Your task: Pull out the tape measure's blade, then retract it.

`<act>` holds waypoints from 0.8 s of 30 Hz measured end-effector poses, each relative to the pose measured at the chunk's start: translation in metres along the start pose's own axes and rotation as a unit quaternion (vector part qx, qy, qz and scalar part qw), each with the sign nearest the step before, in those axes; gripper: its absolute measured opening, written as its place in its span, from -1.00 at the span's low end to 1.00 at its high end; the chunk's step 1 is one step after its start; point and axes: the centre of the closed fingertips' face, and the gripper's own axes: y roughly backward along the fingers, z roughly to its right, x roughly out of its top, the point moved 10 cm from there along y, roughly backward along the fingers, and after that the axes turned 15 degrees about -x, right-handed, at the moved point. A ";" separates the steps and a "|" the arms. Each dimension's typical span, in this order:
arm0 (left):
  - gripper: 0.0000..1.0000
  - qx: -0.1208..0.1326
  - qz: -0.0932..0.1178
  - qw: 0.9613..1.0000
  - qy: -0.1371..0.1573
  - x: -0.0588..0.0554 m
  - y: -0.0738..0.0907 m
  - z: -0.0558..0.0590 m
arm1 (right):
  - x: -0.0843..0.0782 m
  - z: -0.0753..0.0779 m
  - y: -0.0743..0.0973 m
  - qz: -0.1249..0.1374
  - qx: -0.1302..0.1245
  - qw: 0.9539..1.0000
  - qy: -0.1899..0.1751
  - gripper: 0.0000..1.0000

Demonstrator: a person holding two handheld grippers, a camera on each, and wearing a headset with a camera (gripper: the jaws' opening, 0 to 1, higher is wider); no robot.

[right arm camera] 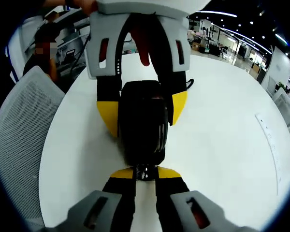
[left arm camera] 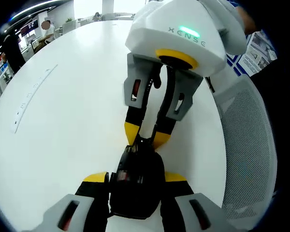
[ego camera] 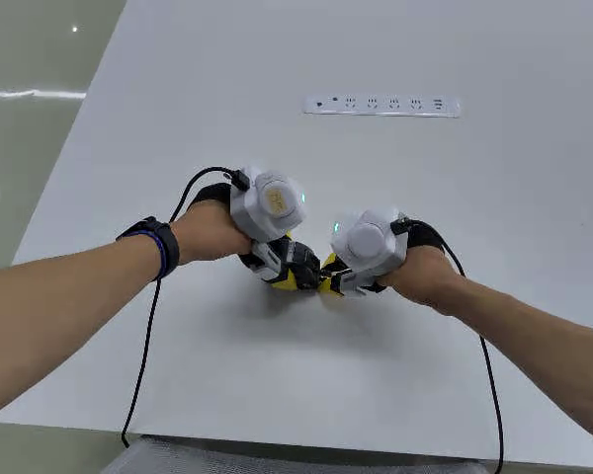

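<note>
A black tape measure [ego camera: 298, 267] hangs just above the white table [ego camera: 395, 178], between the two grippers. My left gripper [left arm camera: 135, 178] is shut on its body [left arm camera: 137, 183], yellow pads on both sides. Facing it, my right gripper [right arm camera: 146, 173] is shut on the blade's end hook [right arm camera: 146, 172] at the front of the case [right arm camera: 141, 128]. In the head view the left gripper [ego camera: 282, 262] and right gripper [ego camera: 334, 278] almost touch. No length of blade shows between them.
A white power strip [ego camera: 382, 105] lies flat at the far side of the table. A grey mesh chair [right arm camera: 17, 125] stands at the near table edge. Black cables [ego camera: 143, 346] trail from both grippers over the front edge.
</note>
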 end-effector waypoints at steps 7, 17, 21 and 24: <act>-0.23 0.005 -0.006 1.000 0.010 0.001 -0.002 0.000 | -0.002 0.000 0.001 0.001 -0.002 1.000 0.006 -0.74; -0.22 0.006 -0.012 1.000 0.010 0.000 -0.002 0.000 | -0.003 -0.001 0.002 0.000 -0.004 1.000 0.004 -0.74; -0.22 0.007 -0.011 1.000 0.020 0.000 -0.003 -0.001 | -0.006 0.000 0.005 0.000 -0.006 1.000 0.004 -0.74; -0.22 0.007 -0.011 1.000 0.022 0.000 -0.003 0.000 | -0.007 0.000 0.006 -0.001 -0.005 1.000 0.005 -0.74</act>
